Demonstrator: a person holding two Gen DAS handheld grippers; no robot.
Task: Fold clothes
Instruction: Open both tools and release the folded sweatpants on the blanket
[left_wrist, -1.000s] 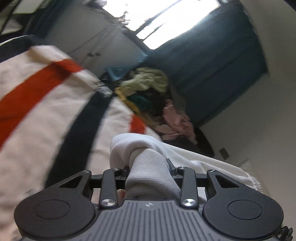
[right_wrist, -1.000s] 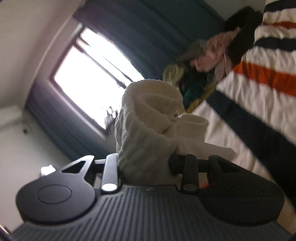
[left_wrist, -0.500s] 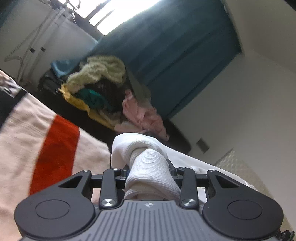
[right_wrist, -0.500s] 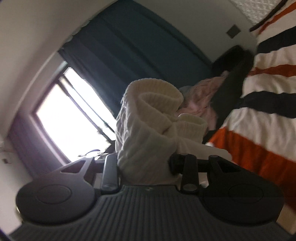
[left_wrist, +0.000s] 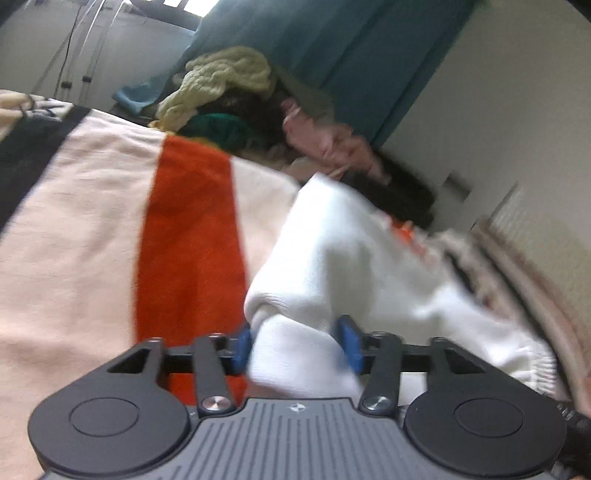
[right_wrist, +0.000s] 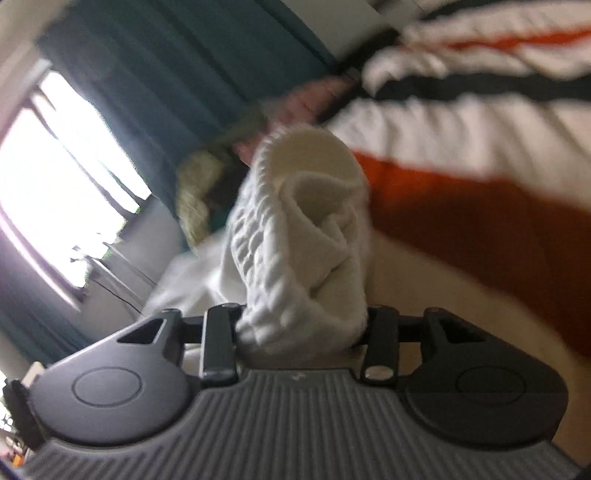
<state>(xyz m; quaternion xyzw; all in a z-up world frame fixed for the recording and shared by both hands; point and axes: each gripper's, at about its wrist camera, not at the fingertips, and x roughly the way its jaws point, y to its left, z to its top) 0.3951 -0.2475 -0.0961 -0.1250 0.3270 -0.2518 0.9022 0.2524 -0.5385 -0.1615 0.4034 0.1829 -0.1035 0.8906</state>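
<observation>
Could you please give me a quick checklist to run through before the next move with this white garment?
1. Left gripper clamped on the white garment: ok, fabric bunched between the blue pads.
2. Right gripper clamped on the knit fabric: ok.
3. Garment spread flat between the grippers: cannot tell, both views are blurred.
4. Striped blanket free beneath as a landing surface: ok in the left view.
5. Clothes pile clear of the garment: ok, it sits behind.

right hand-held gripper (right_wrist: 301, 326): clamped on white knit garment (right_wrist: 303, 236) | behind: striped blanket (right_wrist: 461, 155), window (right_wrist: 55, 177)
</observation>
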